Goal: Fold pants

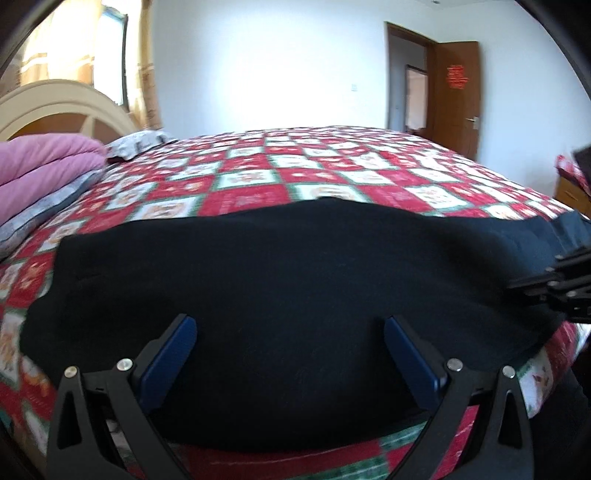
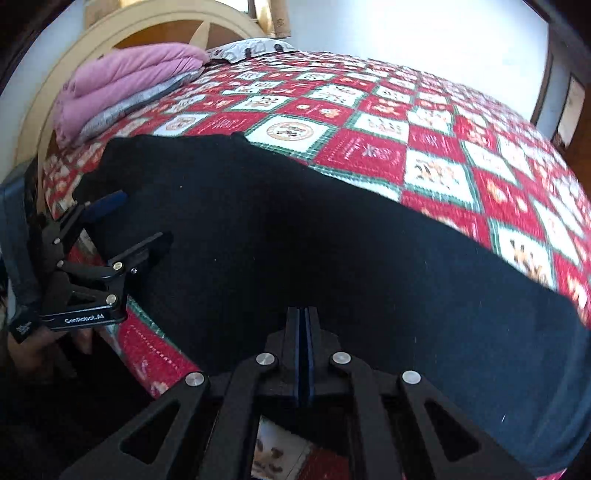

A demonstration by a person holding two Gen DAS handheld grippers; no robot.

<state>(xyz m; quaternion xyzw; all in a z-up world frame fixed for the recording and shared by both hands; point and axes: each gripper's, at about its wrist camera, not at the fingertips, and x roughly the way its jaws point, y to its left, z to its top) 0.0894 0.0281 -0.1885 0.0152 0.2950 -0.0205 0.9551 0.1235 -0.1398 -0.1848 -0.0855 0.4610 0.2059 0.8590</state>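
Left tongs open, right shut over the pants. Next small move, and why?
Probably close the left tongs on the pants' near edge. Their fingers stand wide apart over the black cloth, gripping nothing, while the right tongs are shut at the same edge. Whether those pinch cloth can't be seen.

— How many pants?
— One pair of black pants (image 1: 288, 280), spread on one bed (image 1: 332, 173).
— Grippers?
— Two: the left gripper (image 1: 290, 332) and the right gripper (image 2: 303, 314).
— Bedding?
— One pink quilt (image 2: 125, 77), one pillow (image 1: 140, 142). One headboard (image 2: 155, 26), one door (image 1: 456, 96).
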